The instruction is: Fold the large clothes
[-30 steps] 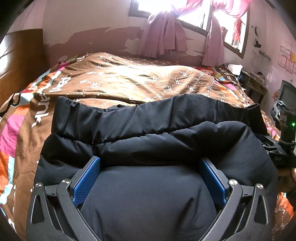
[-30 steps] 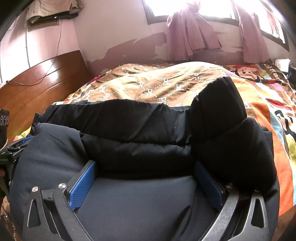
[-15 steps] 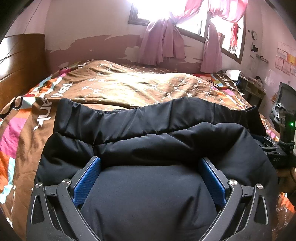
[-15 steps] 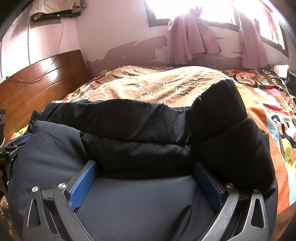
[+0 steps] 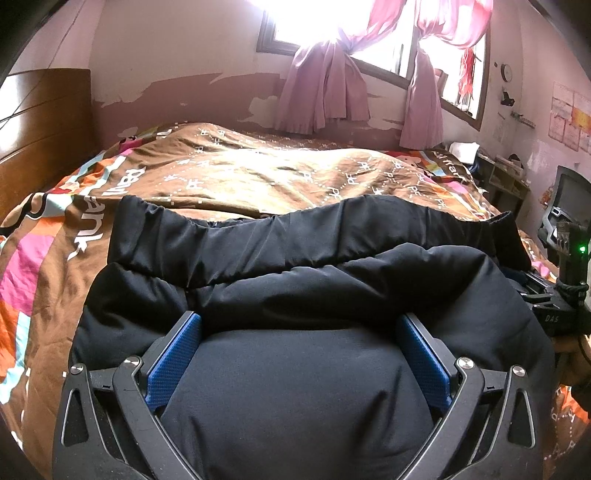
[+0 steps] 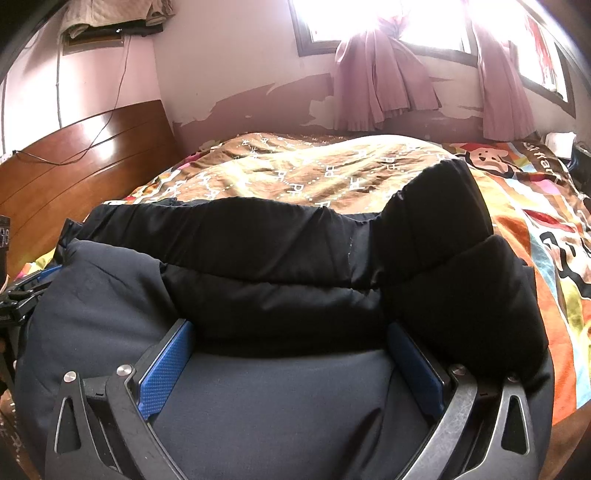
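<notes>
a black padded jacket (image 5: 295, 266) is spread on the bed (image 5: 229, 177) with its near edge bulging between the wide-spread left tongs (image 5: 299, 354) and right tongs (image 6: 291, 365), unpinched, so closing and folding forward is judged next.

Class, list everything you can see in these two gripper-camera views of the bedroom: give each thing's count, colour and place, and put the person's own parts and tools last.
Puffy jacket: one, black, bunched on the near side of the bed, pressed between both grippers' fingers.
Quilt: one, brown with white letters and bright cartoon borders, spread over the bed.
Headboard: one, reddish-brown wood, at the left.
Curtains: two, pink, tied at the window on the far wall.
Window: one, dark frame, bright with glare.
Monitor: one, dark, far right.
Left gripper: one, black with blue pads, jaws wide, jacket filling the gap.
Right gripper: one, same colours, jaws wide on the jacket.
</notes>
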### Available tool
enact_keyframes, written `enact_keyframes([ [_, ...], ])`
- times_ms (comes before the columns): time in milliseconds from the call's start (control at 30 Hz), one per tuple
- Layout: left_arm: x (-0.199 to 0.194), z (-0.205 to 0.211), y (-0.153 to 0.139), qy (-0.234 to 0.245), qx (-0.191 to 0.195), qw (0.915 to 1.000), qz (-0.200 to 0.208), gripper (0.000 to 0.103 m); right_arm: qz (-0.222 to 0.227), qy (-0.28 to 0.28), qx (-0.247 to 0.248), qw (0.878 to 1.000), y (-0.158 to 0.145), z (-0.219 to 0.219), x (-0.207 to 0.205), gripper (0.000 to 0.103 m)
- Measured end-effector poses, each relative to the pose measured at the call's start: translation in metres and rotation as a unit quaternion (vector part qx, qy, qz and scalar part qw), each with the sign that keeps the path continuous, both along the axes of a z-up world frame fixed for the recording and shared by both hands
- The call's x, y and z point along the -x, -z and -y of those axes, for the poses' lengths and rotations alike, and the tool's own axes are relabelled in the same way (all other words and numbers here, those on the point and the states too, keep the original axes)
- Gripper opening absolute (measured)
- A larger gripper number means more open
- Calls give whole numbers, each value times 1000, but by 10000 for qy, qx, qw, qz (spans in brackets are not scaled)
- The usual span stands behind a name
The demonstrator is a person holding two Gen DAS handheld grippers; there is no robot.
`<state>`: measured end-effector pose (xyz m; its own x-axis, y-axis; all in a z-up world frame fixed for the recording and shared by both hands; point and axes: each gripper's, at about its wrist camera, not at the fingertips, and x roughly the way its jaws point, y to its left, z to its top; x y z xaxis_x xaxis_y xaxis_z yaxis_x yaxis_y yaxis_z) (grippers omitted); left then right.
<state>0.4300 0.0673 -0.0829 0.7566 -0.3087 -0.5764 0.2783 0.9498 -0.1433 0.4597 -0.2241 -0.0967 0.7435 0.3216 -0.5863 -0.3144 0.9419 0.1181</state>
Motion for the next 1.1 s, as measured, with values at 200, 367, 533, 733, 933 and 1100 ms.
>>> enact_keyframes([
  [200, 9, 0, 0, -51, 12, 9997, 222, 102, 169, 95, 96, 9998, -1, -1, 8, 103],
  [367, 23, -2, -7, -470, -121, 9983, 323, 102, 230, 132, 51, 9996, -1, 3, 14, 103],
  [533, 59, -40, -15, -1005, 437, 9932, 383, 102, 358, 252, 8, 9990, -3, 11, 33, 103],
  [733, 66, -92, -15, -1314, 559, 9897, -56, 102, 107, 162, -372, 9991, -18, 45, 61, 103],
  [933, 45, -120, 7, -998, 1079, 9836, -1047, 102, -229, 563, -137, 9981, -42, 107, 73, 103],
  [1100, 31, -130, 25, -646, 1540, 9728, -1602, 102, -1308, 714, -805, 9856, -14, 157, 46, 103],
])
